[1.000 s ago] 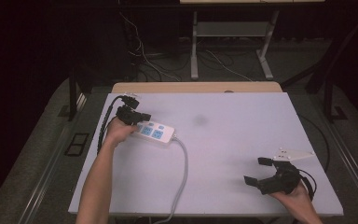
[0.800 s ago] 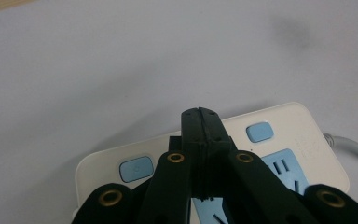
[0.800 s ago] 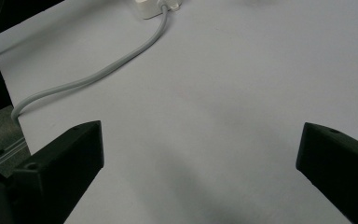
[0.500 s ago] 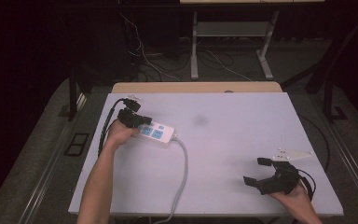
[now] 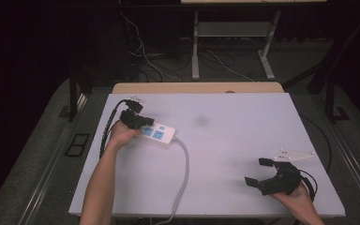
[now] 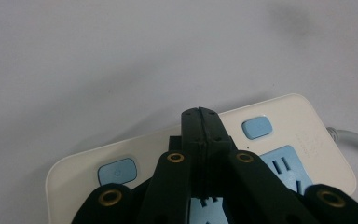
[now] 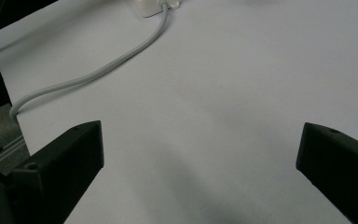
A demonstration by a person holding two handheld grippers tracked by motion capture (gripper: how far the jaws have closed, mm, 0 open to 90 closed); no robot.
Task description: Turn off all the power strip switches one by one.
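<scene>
Work in hand: the left gripper is over the white power strip, at the end with the blue switch buttons — pressing one looks like the job.
Left fingers: pressed together, holding nothing; in the left gripper view their joined tip lies over the strip's top face between the two buttons. Whether it touches the strip I cannot tell.
Right gripper: idle near the desk's right front corner, fingers wide apart over bare surface, well apart from the strip.
Power strip: flat on the left half of the desk, its grey cord curving toward the front edge and over it.
Progress: early, by my reading — the tool is lined up, but nothing shows a switch changed; the press itself seems left to do.
Desk: pale grey-white, matte, mostly bare, with one faint dark smudge near the middle.
Room: dark, with loose cables on the floor and a metal frame's legs behind the desk.
</scene>
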